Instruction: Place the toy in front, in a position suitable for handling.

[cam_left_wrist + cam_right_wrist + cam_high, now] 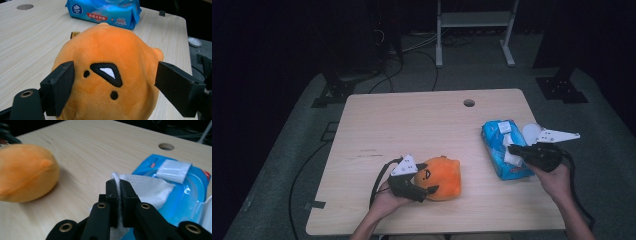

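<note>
An orange plush toy with a stitched black face lies near the table's front edge. My left gripper stands open around the plush toy, one black jaw on each side of its face, and the plush does not look squeezed. At the right lies a blue pack of wet wipes, its top opened. My right gripper is shut on a white wipe that comes out of the pack. In the right gripper view the gripper pinches the sheet's edge between its pads.
The wooden table has a round cable hole at the back right. Behind the table stand a white frame and dark stands, with cables on the grey floor. Bare tabletop lies to the left and at the back.
</note>
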Demonstrator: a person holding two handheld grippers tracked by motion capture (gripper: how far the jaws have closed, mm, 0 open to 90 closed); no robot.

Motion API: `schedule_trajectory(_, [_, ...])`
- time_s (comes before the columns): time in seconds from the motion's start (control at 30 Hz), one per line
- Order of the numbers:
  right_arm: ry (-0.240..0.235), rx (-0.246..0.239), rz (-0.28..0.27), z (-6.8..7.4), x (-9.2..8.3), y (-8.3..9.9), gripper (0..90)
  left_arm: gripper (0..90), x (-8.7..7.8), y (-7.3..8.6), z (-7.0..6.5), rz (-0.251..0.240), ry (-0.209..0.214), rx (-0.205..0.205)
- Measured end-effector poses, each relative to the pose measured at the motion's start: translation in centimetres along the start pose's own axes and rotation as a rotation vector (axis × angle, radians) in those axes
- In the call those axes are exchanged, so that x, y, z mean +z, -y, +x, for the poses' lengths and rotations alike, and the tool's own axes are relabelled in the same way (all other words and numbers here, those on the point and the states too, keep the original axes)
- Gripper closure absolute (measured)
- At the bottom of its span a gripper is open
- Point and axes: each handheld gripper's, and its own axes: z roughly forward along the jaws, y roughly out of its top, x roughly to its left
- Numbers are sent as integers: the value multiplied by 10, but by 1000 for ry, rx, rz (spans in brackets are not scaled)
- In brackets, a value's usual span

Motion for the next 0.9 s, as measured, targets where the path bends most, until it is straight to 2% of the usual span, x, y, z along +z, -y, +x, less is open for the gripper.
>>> schedule_trajectory(0.1, [-47, 1, -39, 9, -8, -4, 856, 163, 0, 0, 0, 1, -3, 1])
schedule_trajectory(0.4, [-199, -60, -117, 64, -29, -20, 856, 164, 3, 3, -1, -5, -25, 18])
schedule_trajectory(0.43, [-199, -60, -117, 64, -29, -20, 856, 164, 3, 3, -1, -5, -25, 18])
schedule_trajectory(0.47, [-244, -80, -132, 80, -30, -26, 856, 169, 3, 2, -1, -3, -29, 22])
schedule_trajectory(0.5, [-263, -84, -134, 87, -30, -29, 855, 170, 4, 2, -1, -3, -33, 25])
schedule_trajectory(0.7, [-385, -134, -163, 121, -24, -46, 855, 170, 5, 3, 0, -4, -37, 21])
schedule_trajectory(0.8, [-463, -134, -160, 134, -14, -53, 854, 170, 5, 3, 0, -3, -39, 30])
schedule_trajectory(0.9, [-485, -142, -132, 138, 1, -56, 854, 170, 5, 3, -1, -3, -40, 33])
